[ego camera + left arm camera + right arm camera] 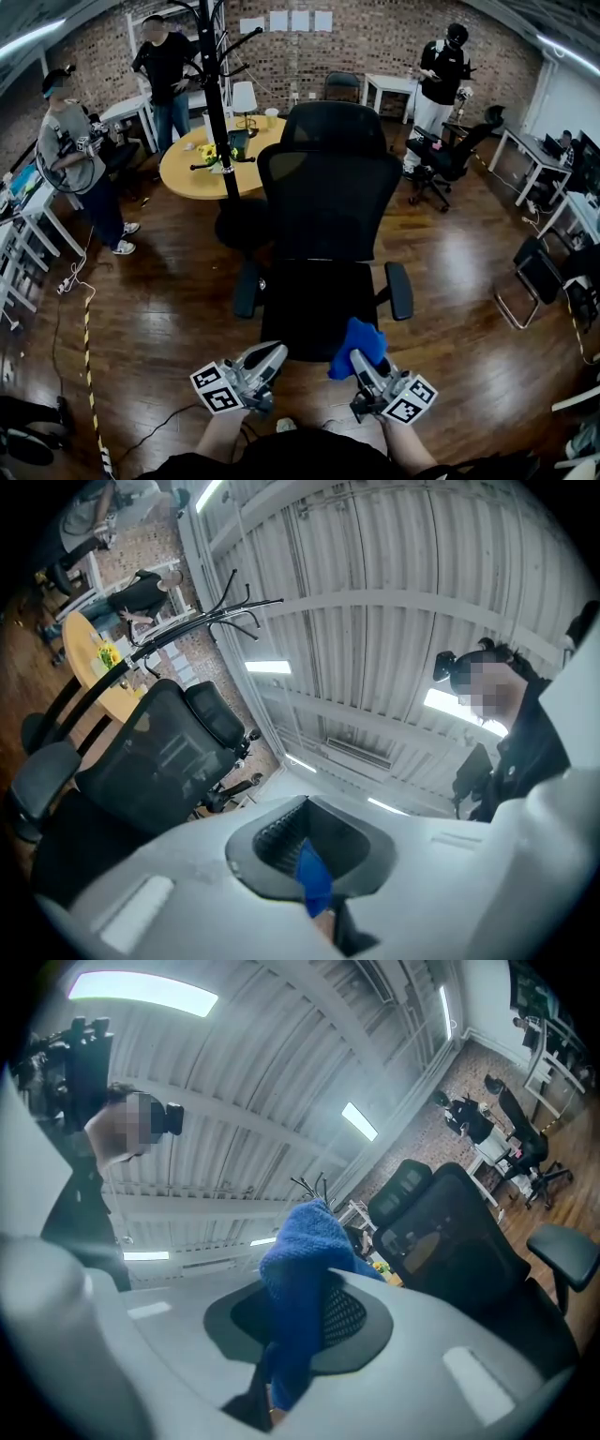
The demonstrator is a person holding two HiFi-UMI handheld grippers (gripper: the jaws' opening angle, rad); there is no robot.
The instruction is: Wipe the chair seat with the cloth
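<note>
Chair seat [314, 319] on wood flr [155, 309], brick walls [394, 37]

Both forearms reach forward from the bottom of the head view, the left forearm [218, 433] and right forearm [406, 444] roughly parallel and near each other. The left gripper [272, 353] points forward and slightly inward, its jaws drawn together, with a thin blue sliver at the seam that cannot be identified. The right gripper [359, 364] angles inward towards it, its jaws clamped on a bunched blue cloth [359, 342] that rises above the tips. Both grippers tilt upward.
</note>
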